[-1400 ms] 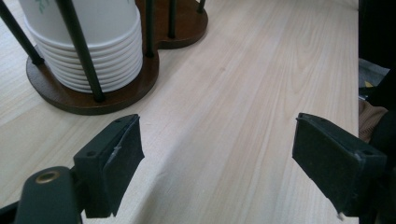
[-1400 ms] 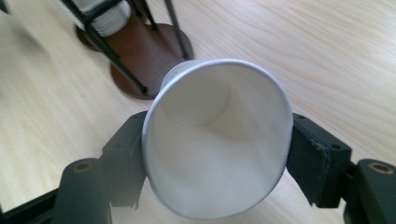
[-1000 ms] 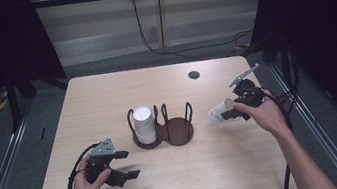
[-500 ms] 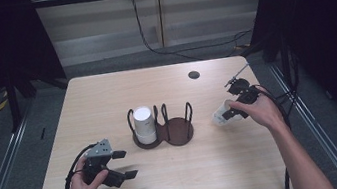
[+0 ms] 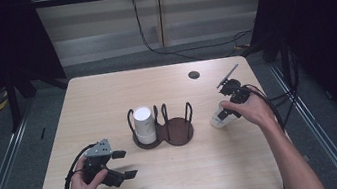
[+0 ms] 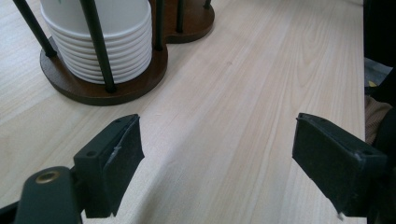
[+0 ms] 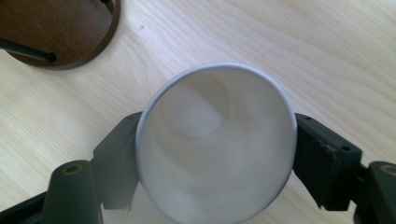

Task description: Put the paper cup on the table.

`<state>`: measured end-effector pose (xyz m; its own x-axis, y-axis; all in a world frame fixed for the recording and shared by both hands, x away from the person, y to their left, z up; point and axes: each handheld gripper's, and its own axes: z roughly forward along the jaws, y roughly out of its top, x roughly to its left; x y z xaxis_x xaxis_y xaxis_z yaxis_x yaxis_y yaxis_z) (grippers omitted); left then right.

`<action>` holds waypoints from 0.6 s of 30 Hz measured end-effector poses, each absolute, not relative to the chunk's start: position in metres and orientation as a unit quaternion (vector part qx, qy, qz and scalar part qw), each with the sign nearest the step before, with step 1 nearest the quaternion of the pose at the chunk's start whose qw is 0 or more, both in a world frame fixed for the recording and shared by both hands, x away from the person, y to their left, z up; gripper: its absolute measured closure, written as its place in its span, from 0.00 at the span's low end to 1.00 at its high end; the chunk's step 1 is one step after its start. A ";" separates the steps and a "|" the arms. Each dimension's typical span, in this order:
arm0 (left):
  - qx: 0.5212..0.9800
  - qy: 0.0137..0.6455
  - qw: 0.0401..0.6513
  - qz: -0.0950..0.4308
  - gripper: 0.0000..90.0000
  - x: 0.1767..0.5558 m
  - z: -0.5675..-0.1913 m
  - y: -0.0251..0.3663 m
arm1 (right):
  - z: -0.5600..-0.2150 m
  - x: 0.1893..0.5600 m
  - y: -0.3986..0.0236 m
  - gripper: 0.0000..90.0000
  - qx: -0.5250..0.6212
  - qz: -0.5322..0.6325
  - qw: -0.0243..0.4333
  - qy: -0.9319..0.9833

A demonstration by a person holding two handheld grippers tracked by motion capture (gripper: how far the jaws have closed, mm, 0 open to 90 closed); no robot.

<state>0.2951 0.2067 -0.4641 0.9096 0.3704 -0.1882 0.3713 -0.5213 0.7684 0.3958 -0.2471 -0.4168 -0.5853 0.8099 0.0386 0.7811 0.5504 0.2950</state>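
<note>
A dark wooden two-ring cup holder [image 5: 178,132] stands mid-table. Its left ring holds a stack of white paper cups [image 5: 143,124], seen close up as a cup stack [image 6: 100,39] in the left gripper view. My right gripper [image 5: 224,115] is shut on a single white paper cup [image 5: 219,118] just right of the holder, low over the table. The cup's open mouth [image 7: 215,140] faces the right gripper camera, squeezed between both jaws. My left gripper [image 5: 122,164] stands open near the front left, with bare table between its jaws.
A small black round disc [image 5: 194,75] lies at the back right of the table [image 5: 189,182]. The holder's right ring [image 7: 56,28] has no cups in it. Cables trail from both grippers. Dark floor and rails surround the table.
The right gripper has carried the white cup down and slightly left, from raised above the table to low beside the holder. The left gripper has barely moved.
</note>
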 end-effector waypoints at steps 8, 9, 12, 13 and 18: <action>0.874 0.212 0.436 0.001 0.18 0.295 -0.464 0.208 | -0.421 0.399 -0.233 0.23 0.450 0.140 0.068 0.879; 0.874 0.213 0.438 -0.001 0.18 0.295 -0.464 0.208 | -0.421 0.400 -0.232 0.22 0.449 0.142 0.069 0.880; 0.874 0.212 0.437 0.001 0.18 0.295 -0.464 0.208 | -0.421 0.399 -0.231 0.20 0.455 0.154 0.064 0.875; 0.875 0.212 0.436 0.002 0.18 0.295 -0.464 0.208 | -0.422 0.398 -0.232 0.19 0.451 0.160 0.064 0.876; 0.876 0.209 0.434 0.004 0.18 0.295 -0.465 0.208 | -0.423 0.396 -0.234 0.17 0.457 0.169 0.050 0.872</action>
